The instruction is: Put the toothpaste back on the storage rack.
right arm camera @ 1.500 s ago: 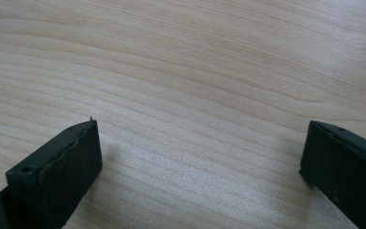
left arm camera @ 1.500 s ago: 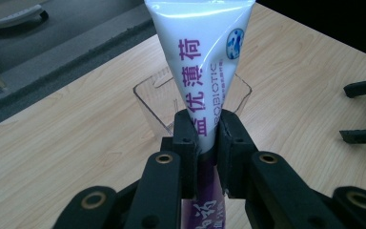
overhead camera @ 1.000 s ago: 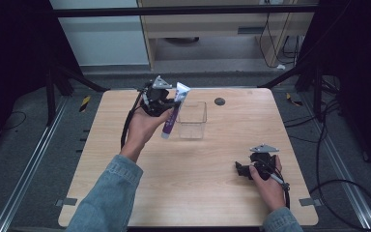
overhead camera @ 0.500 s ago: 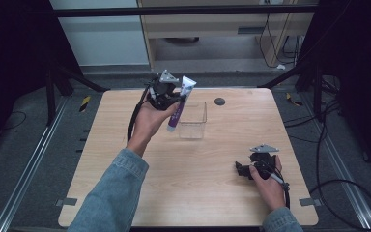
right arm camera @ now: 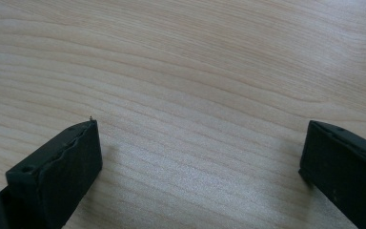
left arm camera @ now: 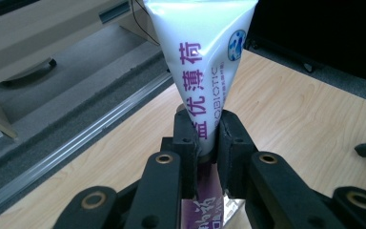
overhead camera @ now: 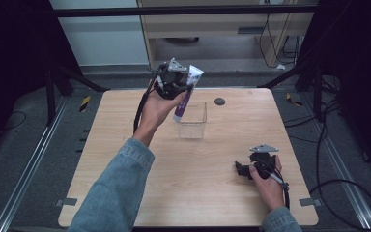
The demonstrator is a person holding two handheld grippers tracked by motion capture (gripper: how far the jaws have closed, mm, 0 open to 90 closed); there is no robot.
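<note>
Left claw (overhead camera: 179, 86) raised over far desk edge, pinching white squeeze tube with purple lettering (overhead camera: 187, 94) tilted above clear square plastic container (overhead camera: 192, 120); tube's lower end possibly inside rim. Small dark round disc (overhead camera: 219, 101) just beyond container. Right claw (overhead camera: 244, 169) spread wide, resting on light wooden desk (overhead camera: 125, 159), well apart.

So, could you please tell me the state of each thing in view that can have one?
Left tool: shut on tube, raised above the table.
Tube: gripped at its middle, tilted, crimped end up, next to the box.
Box: clear, open at the top, upright on the table, looks empty.
Right tool: open, holding nothing, low at the table.
</note>
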